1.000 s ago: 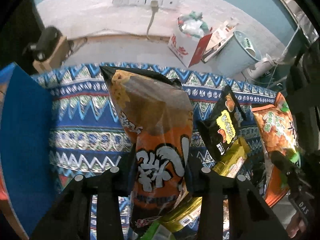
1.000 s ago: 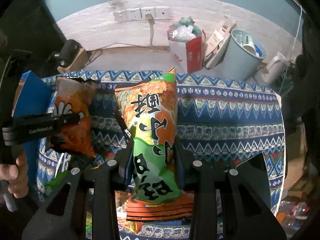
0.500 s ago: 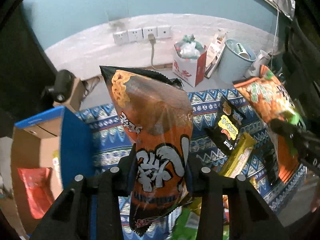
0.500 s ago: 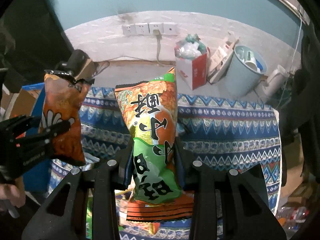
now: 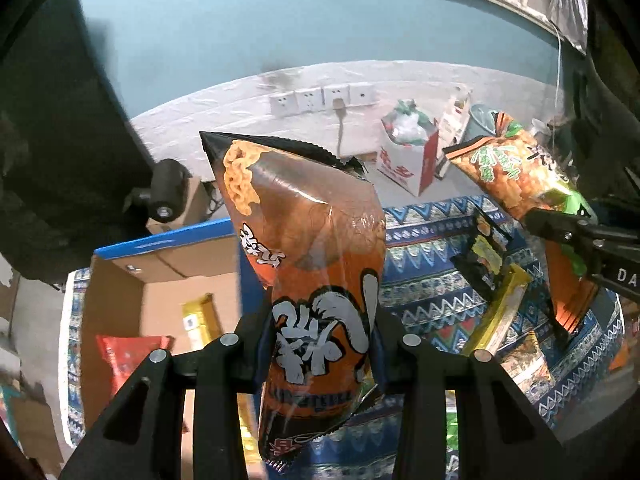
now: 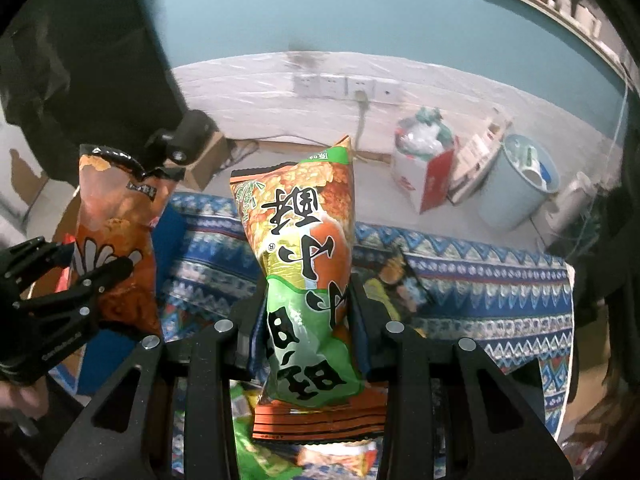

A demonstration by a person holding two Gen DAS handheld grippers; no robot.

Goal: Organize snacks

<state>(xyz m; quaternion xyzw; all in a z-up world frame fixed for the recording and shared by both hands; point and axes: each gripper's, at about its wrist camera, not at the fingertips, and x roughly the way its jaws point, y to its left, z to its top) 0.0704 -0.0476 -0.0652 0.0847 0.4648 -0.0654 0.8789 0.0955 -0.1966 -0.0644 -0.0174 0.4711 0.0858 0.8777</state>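
Above the patterned cloth (image 5: 432, 280), the orange snack bag (image 5: 316, 280) sits clamped in the left gripper (image 5: 320, 344); the right gripper (image 6: 308, 332) pinches the green-orange bag (image 6: 308, 272). Carry each over the cardboard box (image 5: 160, 280), lower inside, then release.

Glossy film, matt card, woven cloth

The orange snack bag (image 5: 316, 264) and green-orange bag (image 6: 308, 280) are shiny crinkled plastic film — highlights show on both; the cardboard box (image 5: 168, 280) looks matt brown paperboard, the patterned tablecloth (image 6: 480, 292) woven cloth, the gripper fingers (image 5: 224, 376) matt black plastic.
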